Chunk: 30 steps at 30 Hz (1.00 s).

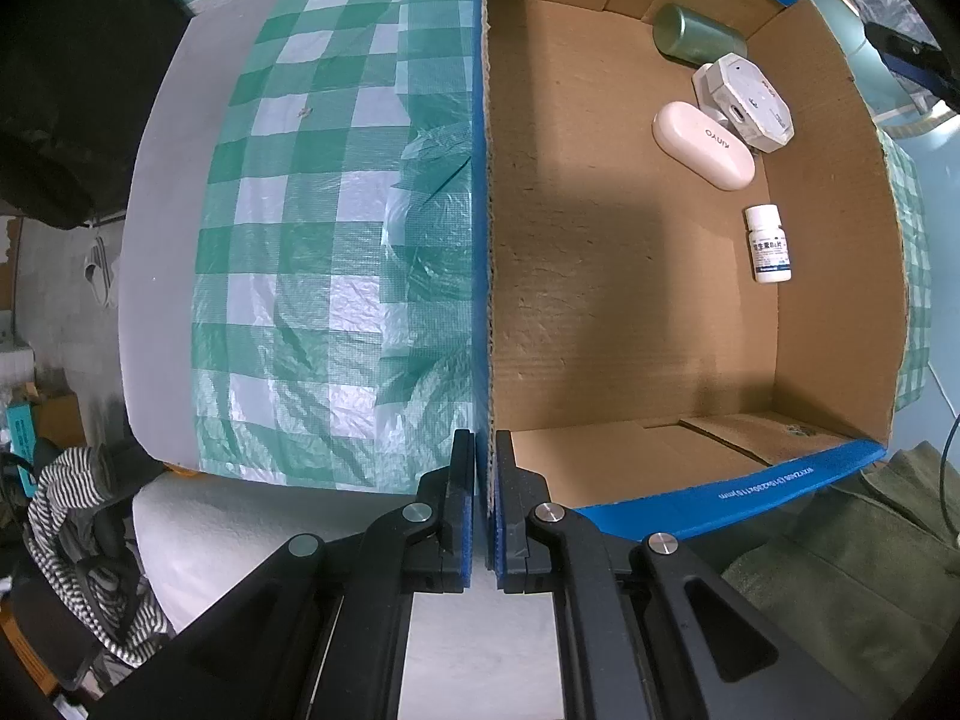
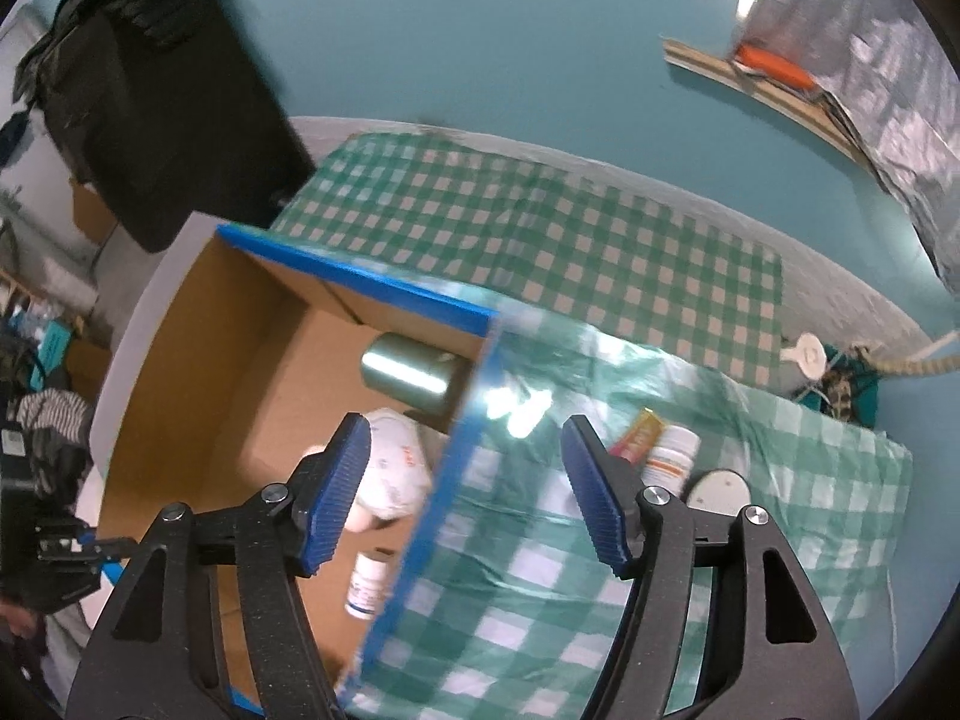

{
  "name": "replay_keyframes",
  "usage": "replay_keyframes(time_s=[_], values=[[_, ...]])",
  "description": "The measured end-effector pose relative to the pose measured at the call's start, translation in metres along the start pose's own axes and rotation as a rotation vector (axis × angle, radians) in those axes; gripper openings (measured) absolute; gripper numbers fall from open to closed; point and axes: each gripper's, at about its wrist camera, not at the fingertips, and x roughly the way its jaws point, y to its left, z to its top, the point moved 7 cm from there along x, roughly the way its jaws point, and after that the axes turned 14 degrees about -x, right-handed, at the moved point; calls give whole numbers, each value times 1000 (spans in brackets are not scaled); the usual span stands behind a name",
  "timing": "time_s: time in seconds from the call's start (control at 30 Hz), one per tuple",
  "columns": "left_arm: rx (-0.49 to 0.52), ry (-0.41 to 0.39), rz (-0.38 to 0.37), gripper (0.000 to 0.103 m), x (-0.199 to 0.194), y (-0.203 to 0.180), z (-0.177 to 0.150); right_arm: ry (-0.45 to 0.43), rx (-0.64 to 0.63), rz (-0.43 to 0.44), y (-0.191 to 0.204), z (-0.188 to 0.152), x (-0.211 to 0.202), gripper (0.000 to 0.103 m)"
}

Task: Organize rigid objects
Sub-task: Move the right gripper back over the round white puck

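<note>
My left gripper (image 1: pixel 485 450) points straight down and is clamped on the near end of the cardboard box's (image 1: pixel 600 276) blue-edged left wall, pads pressed on both faces. Inside, the floor lies mostly bare; a green can (image 1: pixel 696 36), a white octagonal device (image 1: pixel 747 99), a white case (image 1: pixel 702 144) and a small white bottle (image 1: pixel 768 246) crowd the far right wall. Left of the wall, the checked cloth (image 1: pixel 312 228) lies free to the table edge. My right gripper (image 2: pixel 465 492) stands apart with nothing between its pads, straddling the box's right rim. More bottles (image 2: pixel 675 456) and a white disc (image 2: pixel 720 489) wait on the cloth just outside.
</note>
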Motion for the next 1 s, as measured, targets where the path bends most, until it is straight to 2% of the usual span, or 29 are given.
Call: replay_keyframes(time_s=[0.23,0.57,1.0], values=[[-5,-1,2,5,0,0,0,41,105,-43,-50,-22,5,68],[-12,-1,5,5,-1,2,-1,149,251,-115,-125,-63,38,68],[-22,1,9,5,-3,3,0,220,332,-143,-156,-93,70,68]])
